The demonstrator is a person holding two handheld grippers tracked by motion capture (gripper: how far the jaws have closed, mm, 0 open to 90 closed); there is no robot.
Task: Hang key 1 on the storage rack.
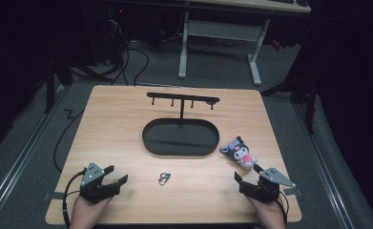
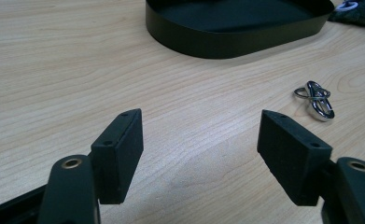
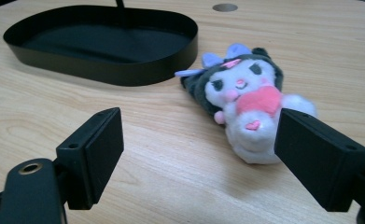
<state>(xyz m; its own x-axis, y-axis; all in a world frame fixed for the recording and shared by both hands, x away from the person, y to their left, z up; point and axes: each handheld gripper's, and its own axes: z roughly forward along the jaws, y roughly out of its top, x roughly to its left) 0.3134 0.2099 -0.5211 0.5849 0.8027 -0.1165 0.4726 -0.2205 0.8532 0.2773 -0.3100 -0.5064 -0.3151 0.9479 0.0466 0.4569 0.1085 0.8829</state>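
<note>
Ahead of the right gripper (image 1: 247,174), just past its jaw tips and a little toward its right jaw, a small plush toy (image 3: 245,100) lies on its back on the table (image 1: 122,129), apart from both jaws. The right gripper's jaws stand wide apart and hold nothing; in the right gripper view the right one overlaps the toy's lower edge.

The left gripper (image 2: 199,149) rests near the table's front left corner, its jaws likewise spread and empty, with bare wood between them. A small metal key ring (image 2: 316,99) lies ahead of and beyond its right jaw, well clear of it.

Farther ahead of both grippers sits a black oval tray (image 1: 150,138) with an upright post and a hook bar (image 1: 182,99), the toy just beside its right end.
</note>
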